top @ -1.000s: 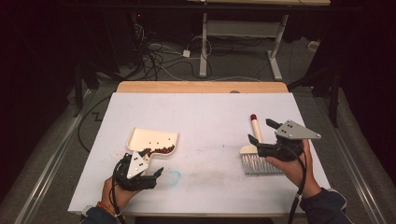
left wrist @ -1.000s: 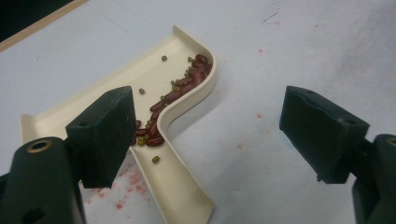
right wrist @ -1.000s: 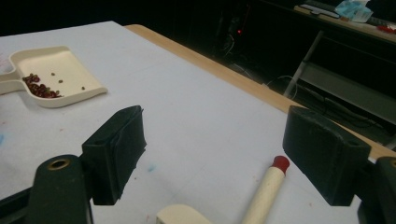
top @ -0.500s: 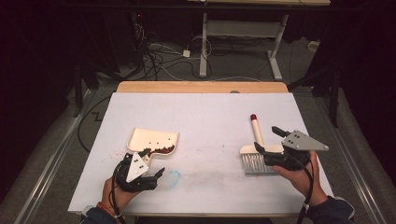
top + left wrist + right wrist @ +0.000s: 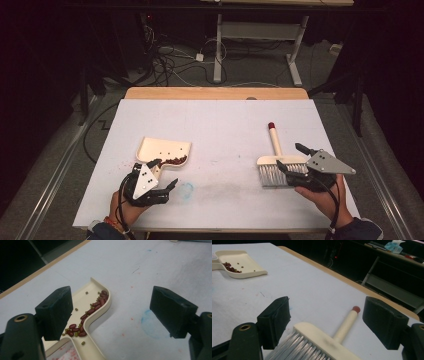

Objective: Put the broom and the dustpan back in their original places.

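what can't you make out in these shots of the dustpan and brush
- Dustpan handle: left gripper view, cut off by the bottom edge and partly behind the left jaw.
- Beans: high view, too small to count.
- Brush bristle tips: right gripper view, cut off by the bottom edge.
- Right gripper against the brush: high view, contact unclear.

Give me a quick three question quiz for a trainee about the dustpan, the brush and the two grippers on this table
1. True or false: the dustpan holds red beans.
2. Which gripper is nearer the brush? A: left gripper. B: right gripper.
3. Fill in: the tip of the brush handle is coloured ____.

Key
1. True; the beans lie along the pan's wall near its handle.
2. B; its jaws stand open over the brush head.
3. Red.
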{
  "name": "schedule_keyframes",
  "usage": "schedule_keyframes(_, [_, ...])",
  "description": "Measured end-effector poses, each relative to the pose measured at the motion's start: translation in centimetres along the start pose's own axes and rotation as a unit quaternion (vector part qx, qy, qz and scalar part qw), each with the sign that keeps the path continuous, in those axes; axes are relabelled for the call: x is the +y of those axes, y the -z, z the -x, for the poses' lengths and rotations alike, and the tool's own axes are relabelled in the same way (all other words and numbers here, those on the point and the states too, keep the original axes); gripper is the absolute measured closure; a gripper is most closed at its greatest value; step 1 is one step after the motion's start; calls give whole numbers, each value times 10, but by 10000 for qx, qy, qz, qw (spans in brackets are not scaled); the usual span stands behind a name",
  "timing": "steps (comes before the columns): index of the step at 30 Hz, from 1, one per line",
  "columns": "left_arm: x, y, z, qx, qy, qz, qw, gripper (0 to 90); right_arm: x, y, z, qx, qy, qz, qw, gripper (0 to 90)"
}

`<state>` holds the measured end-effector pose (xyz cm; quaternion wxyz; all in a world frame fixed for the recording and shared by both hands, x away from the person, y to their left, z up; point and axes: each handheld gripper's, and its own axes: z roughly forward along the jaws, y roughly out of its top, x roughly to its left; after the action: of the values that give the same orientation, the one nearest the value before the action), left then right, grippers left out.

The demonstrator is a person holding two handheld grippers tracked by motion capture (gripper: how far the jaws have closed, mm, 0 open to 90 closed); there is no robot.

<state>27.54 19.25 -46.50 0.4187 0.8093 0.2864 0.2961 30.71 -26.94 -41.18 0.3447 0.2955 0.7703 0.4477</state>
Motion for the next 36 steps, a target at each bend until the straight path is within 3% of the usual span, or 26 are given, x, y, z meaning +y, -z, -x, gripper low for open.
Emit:
schedule_keyframes(5, [2, 1, 1, 25, -18, 78, 10000, 172, -12, 3, -3, 48, -103, 21, 9999, 228])
schedule_keyframes(13, [6, 2, 2, 56, -69, 185, 9998, 171, -30, 7, -10, -4, -23, -189, 9998, 229])
schedule_keyframes(20, [8, 1, -1, 56, -55, 279, 9996, 170, -47, 7, -16, 174, -117, -394, 9990, 222])
schedule_keyframes(23, [9, 1, 0, 67, -73, 302, 9995, 170, -52, 4, -18, 253, -55, -513, 9983, 217])
schedule_keyframes(36, [7, -1, 4, -44, -154, 247, 9996, 170, -51, 5, -20, 191, 7, -579, 9981, 217])
